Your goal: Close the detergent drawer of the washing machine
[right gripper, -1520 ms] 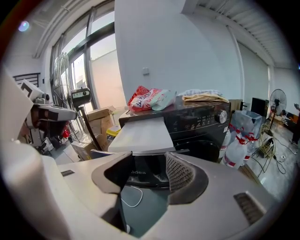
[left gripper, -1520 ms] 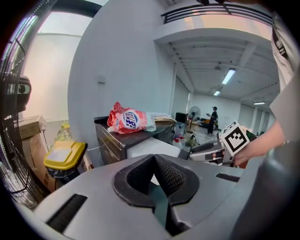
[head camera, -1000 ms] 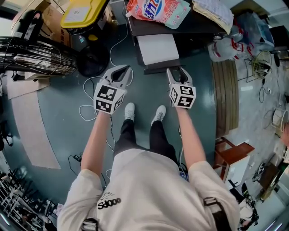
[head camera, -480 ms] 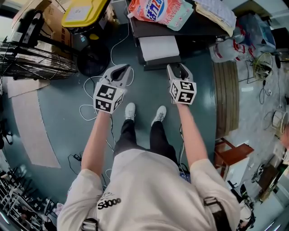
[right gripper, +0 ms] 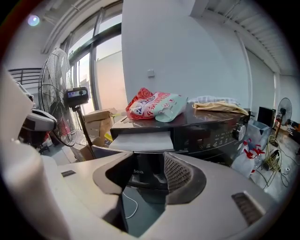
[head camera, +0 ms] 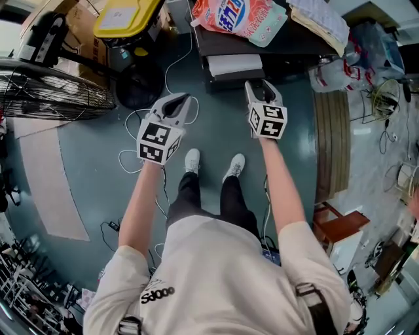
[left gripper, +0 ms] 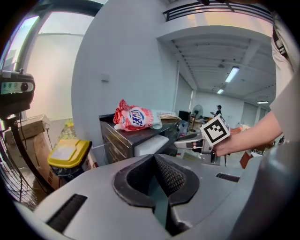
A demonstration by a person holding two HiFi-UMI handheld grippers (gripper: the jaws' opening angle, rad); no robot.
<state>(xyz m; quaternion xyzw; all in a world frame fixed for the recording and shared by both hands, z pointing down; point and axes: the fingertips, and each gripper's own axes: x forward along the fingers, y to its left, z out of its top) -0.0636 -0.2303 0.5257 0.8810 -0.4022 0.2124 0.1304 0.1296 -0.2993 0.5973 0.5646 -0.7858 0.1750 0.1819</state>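
Observation:
The dark washing machine (head camera: 288,46) stands at the top of the head view. Its white detergent drawer (head camera: 234,65) sticks out a short way from the front. My right gripper (head camera: 259,86) is at the drawer's front right corner; whether they touch I cannot tell. In the right gripper view the drawer (right gripper: 143,140) sits just above and ahead of my right gripper (right gripper: 144,161), which is open and empty. My left gripper (head camera: 179,100) hangs over the floor left of the drawer. In the left gripper view the left gripper (left gripper: 153,159) is shut on nothing, with the drawer (left gripper: 151,144) beyond.
A red and white detergent bag (head camera: 239,14) and folded cloths (head camera: 321,19) lie on the machine's top. A standing fan (head camera: 59,82) and a yellow-lidded bin (head camera: 124,16) are to the left. White cables (head camera: 131,157) trail on the floor by the person's feet (head camera: 191,160).
My right gripper has moved forward toward the machine. The white drawer now sticks out less than a second ago. The left gripper has hardly moved.

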